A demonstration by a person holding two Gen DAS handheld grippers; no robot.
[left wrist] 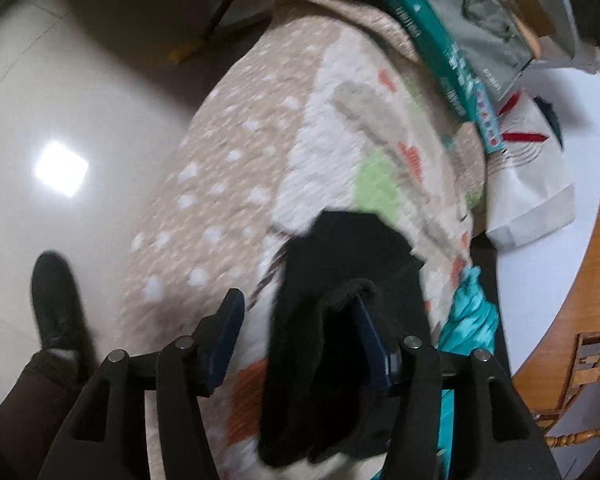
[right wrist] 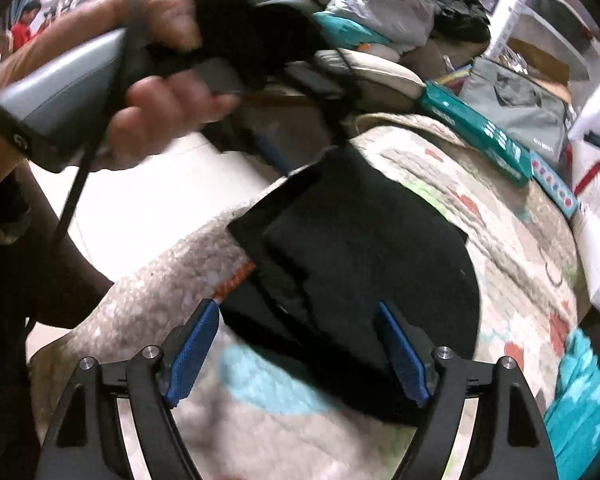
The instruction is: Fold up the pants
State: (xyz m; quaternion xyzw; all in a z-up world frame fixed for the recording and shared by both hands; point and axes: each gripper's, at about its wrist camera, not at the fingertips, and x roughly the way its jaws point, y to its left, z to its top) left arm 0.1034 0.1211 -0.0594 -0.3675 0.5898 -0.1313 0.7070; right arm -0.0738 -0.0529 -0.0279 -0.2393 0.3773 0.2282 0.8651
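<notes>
Soft black pants (right wrist: 356, 264) lie folded on nubby quilt (right wrist: 500, 240), both tools agape.

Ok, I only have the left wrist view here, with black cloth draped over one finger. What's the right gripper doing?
Observer: The right gripper is open and holds nothing. Its fingers stand either side of the near edge of the pants.
Operator: Are the pants folded?
Observer: Partly. They lie in flat layers on the blanket, and a dark strip rises from the far edge toward the left gripper.
Operator: Who's holding that one?
Observer: A bare hand is wrapped around its grey handle, with a cable trailing down from it.
</notes>
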